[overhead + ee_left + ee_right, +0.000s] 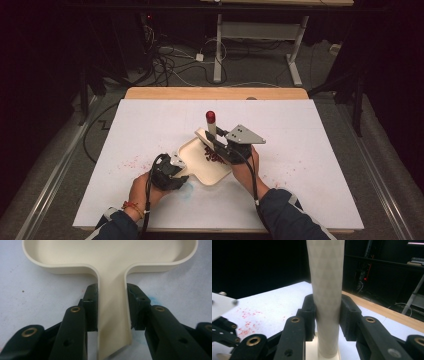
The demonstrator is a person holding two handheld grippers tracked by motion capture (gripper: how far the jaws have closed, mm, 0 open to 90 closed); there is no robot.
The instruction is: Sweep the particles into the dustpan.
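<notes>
A cream dustpan point(200, 167) lies on the white table with a small heap of dark red crumbs point(215, 155) in it. My left gripper point(176, 165) is shut on the pan's flat handle point(112, 315); in the left gripper view both pads press its sides, and the left gripper point(112, 307) points toward the pan's rim point(62, 266). My right gripper point(220, 145) is over the pan's far side, shut on a pale upright brush handle point(212, 129) with a red cap point(210, 116). In the right gripper view the handle point(327, 285) stands clamped in the right gripper point(327, 315).
Red specks point(127, 162) are scattered on the white sheet point(150, 120) left of the pan, and more specks point(249, 322) show in the right gripper view. A wooden strip point(215, 93) edges the table's far side. Cables and desk legs point(218, 55) lie beyond.
</notes>
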